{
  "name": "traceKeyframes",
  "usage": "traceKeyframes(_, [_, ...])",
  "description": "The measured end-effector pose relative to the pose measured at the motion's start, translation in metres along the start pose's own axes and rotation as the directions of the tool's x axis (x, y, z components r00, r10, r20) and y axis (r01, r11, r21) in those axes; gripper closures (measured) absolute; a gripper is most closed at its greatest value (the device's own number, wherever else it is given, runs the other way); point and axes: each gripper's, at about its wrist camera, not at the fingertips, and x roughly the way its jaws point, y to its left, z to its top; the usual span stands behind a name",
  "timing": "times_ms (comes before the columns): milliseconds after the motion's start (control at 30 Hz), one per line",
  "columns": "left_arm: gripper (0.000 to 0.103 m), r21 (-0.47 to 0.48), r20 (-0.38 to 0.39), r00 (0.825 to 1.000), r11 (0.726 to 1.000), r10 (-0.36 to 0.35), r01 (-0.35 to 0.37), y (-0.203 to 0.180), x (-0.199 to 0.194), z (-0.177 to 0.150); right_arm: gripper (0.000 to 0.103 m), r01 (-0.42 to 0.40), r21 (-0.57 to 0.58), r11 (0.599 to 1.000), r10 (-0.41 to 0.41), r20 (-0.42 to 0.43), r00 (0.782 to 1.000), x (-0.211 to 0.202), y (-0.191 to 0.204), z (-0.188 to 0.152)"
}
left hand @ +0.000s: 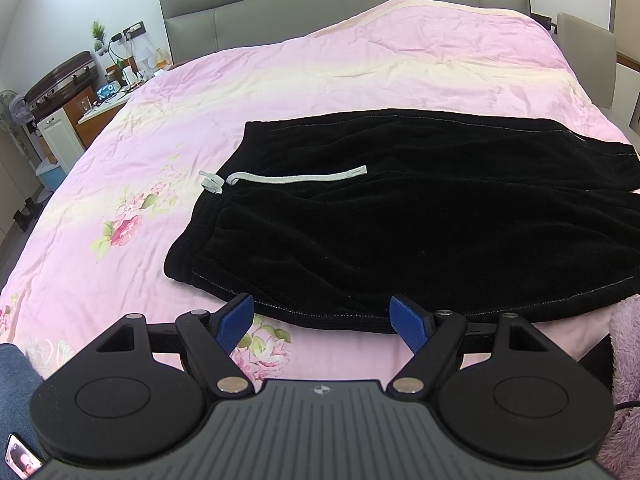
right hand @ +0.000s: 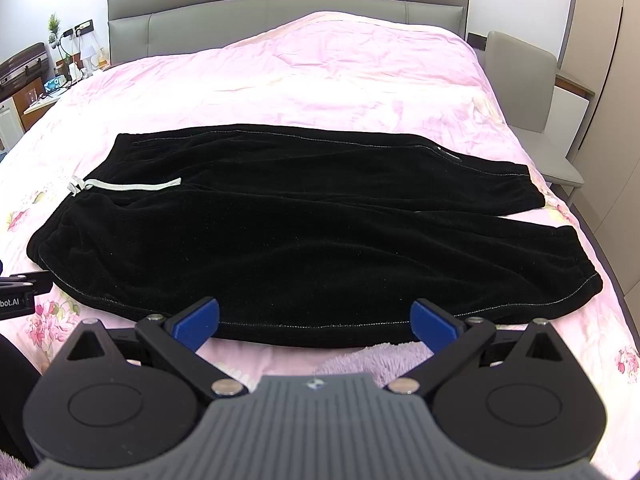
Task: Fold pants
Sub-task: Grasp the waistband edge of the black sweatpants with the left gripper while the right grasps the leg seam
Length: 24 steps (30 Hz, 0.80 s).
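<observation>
Nearest the pants' front seam, the left gripper (left hand: 322, 320) and right gripper (right hand: 315, 322) hover with fingers (right hand: 198, 322) spread, grasping nothing. The black pants (right hand: 280, 232) lie flat across the pink bed (right hand: 320, 80), white drawstring (right hand: 132, 187) at the waistband, headboard (right hand: 280, 8) beyond.

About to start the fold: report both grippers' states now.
Left gripper: open, holding nothing, at the near edge of the black fleece pants.
Right gripper: open, holding nothing, same edge.

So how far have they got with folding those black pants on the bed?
Barely started. The black pants lie spread flat on the pink bedspread, legs side by side, drawstring showing. Both the left claw and right claw are open at the near edge, holding nothing. Every fold is left.
</observation>
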Motion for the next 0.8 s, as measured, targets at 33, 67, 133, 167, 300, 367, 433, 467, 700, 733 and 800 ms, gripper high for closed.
traceKeyframes(33, [0.012,0.005,-0.004,1.0,1.0,-0.001,0.001,0.001,0.001,0.001,0.005,-0.001,0.001,1.0,0.001,-0.001,1.0,0.0,0.0,0.001])
traceKeyframes(67, [0.012,0.014,-0.007,1.0,1.0,-0.002,0.002,0.001,0.002,0.002,0.005,-0.002,0.003,1.0,0.002,-0.003,1.0,0.0,-0.001,0.001])
traceKeyframes(133, [0.014,0.051,-0.011,1.0,0.999,-0.009,0.009,0.002,0.004,0.003,0.005,-0.007,-0.001,1.0,0.007,-0.005,1.0,0.002,-0.003,0.003])
traceKeyframes(167, [0.015,0.078,-0.011,1.0,0.997,-0.014,0.015,0.003,0.005,0.004,0.005,-0.014,-0.004,1.0,0.014,-0.003,1.0,0.003,-0.006,0.002])
traceKeyframes(300, [0.02,0.185,-0.014,0.997,0.98,-0.076,0.077,0.014,0.012,0.006,0.005,-0.021,-0.054,0.998,0.022,0.005,1.0,0.012,-0.022,0.007])
traceKeyframes(367, [0.021,0.232,-0.026,0.993,0.965,-0.119,0.122,0.022,0.019,0.008,0.007,-0.027,-0.091,0.996,0.026,-0.009,1.0,0.02,-0.032,0.01])
traceKeyframes(433, [0.021,0.285,-0.037,0.99,0.948,-0.138,0.143,0.029,0.028,0.01,0.012,-0.061,-0.111,0.992,0.057,-0.04,0.998,0.031,-0.046,0.015])
traceKeyframes(467, [0.021,0.322,-0.039,0.989,0.935,-0.144,0.149,0.031,0.032,0.01,0.014,-0.083,-0.112,0.99,0.077,-0.055,0.995,0.036,-0.054,0.018])
traceKeyframes(700, [0.021,0.651,-0.096,0.985,0.74,-0.141,0.169,0.037,0.067,-0.004,0.025,-0.12,-0.227,0.967,0.083,-0.165,0.983,0.073,-0.104,0.035])
traceKeyframes(733, [0.021,0.685,-0.107,0.985,0.708,-0.136,0.173,0.037,0.074,-0.006,0.028,-0.122,-0.249,0.961,0.076,-0.185,0.98,0.08,-0.111,0.038])
traceKeyframes(800, [0.021,0.738,-0.145,0.982,0.648,-0.12,0.188,0.036,0.09,-0.008,0.033,-0.145,-0.28,0.949,0.08,-0.233,0.969,0.094,-0.127,0.043])
